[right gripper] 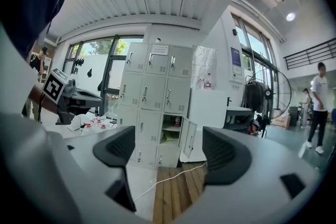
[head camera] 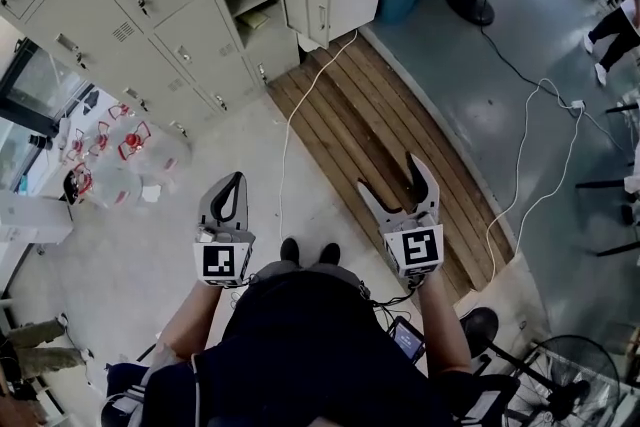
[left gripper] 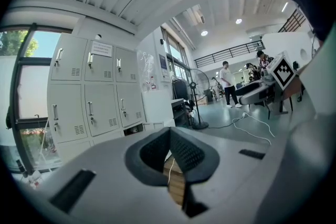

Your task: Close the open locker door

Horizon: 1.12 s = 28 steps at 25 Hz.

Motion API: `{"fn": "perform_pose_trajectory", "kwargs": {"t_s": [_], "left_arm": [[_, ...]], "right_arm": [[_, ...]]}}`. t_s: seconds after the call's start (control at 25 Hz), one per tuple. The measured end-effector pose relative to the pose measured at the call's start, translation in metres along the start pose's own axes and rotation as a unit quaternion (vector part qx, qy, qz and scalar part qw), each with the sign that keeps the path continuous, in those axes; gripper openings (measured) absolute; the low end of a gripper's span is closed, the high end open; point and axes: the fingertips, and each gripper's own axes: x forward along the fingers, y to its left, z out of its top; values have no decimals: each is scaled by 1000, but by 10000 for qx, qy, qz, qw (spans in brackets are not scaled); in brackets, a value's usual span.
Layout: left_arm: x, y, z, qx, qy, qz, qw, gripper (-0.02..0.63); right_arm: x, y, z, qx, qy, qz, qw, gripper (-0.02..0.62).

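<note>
Grey sheet-metal lockers [head camera: 150, 5] face you, one rectangular locker door [head camera: 305, 7] ajar (right column, above slatted wooden flooring [head camera: 370, 135]); your left gripper [head camera: 236, 177] is pinched together, your right gripper [head camera: 392, 177] spread wide, both empty.

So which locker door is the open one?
The open locker door is in the right-hand column, second row up, next to the white cabinet. It stands swung outward, while the other visible doors sit flush.

Left hand-held gripper [head camera: 237, 180] with jaws together, right hand-held gripper [head camera: 391, 176] with jaws wide apart
</note>
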Motion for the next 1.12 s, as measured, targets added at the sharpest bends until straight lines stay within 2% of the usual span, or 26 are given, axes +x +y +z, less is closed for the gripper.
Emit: {"fn": "perform_pose_trajectory", "kwargs": {"t_s": [0.24, 0.48, 0.68, 0.92, 1.12], "left_arm": [[16, -11, -4, -46, 67, 41, 10000, 5], [57, -7, -4, -103, 60, 50, 9999, 5], [108, 16, -9, -91, 71, 50, 9999, 5], [176, 63, 5, -311, -168, 240, 9991, 5], [219, 92, 3, -245, -163, 280, 9992, 5]], "right_arm": [[20, -21, 1, -159, -58, 392, 9991, 411], [65, -53, -2, -65, -88, 486, 9988, 410], [130, -79, -1, -23, -116, 579, 9983, 409], [236, -113, -4, 106, -15, 668, 9977, 408], [305, -137, -11, 92, 42, 782, 9969, 397]]}}
